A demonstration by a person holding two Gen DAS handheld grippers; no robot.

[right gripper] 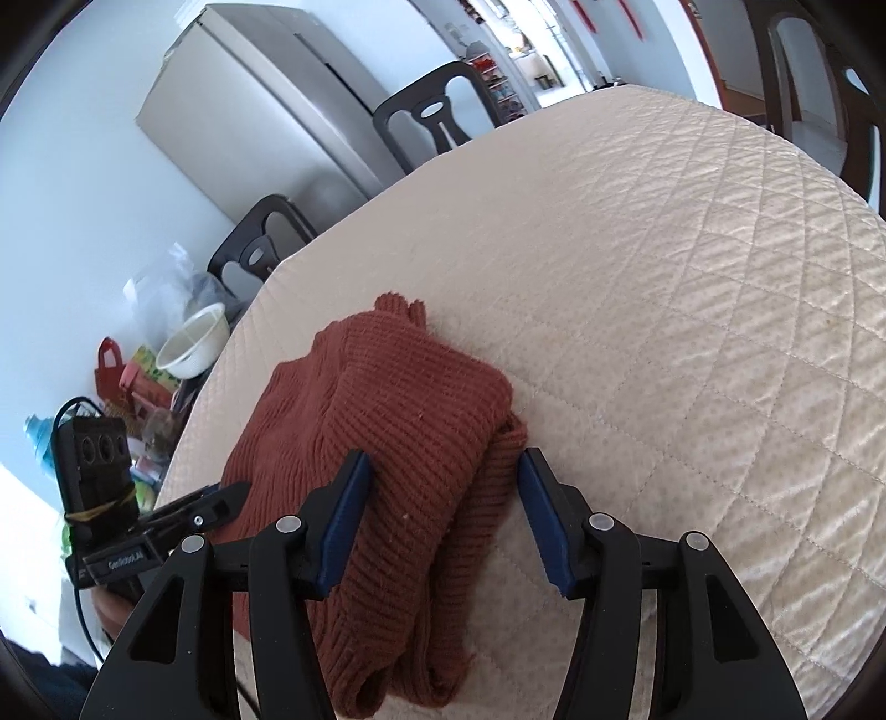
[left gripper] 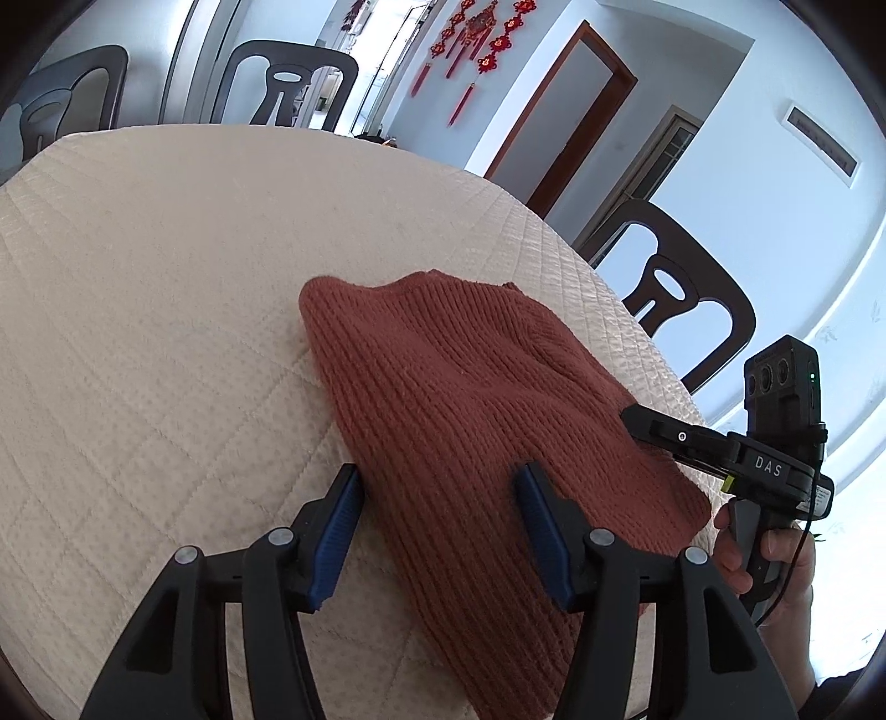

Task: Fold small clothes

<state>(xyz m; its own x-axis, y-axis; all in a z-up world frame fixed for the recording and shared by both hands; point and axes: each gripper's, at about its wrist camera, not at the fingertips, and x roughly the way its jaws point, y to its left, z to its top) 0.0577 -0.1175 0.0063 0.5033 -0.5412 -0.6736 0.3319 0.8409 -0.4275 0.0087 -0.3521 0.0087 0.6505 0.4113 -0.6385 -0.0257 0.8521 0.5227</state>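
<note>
Your left claw (left gripper: 440, 531) and right claw (right gripper: 443, 518) both spread apart over the folded rust sweater (right gripper: 382, 459), near the quilted surface (right gripper: 664, 288) edge, bare room far beyond.

Place: home, dining/kitchen area.
Table (right gripper: 664, 249): covered w/ cream quilted cloth.
Chairs (left gripper: 681, 293): dark, set at table edges.
Fridge (right gripper: 266, 105): silver, seen past far edge.
Wall decor (left gripper: 476, 33): red knot ornaments hung.
Door (left gripper: 570, 111): wood-framed.
Clutter: bowl (right gripper: 194, 340), bags by left edge.
</note>
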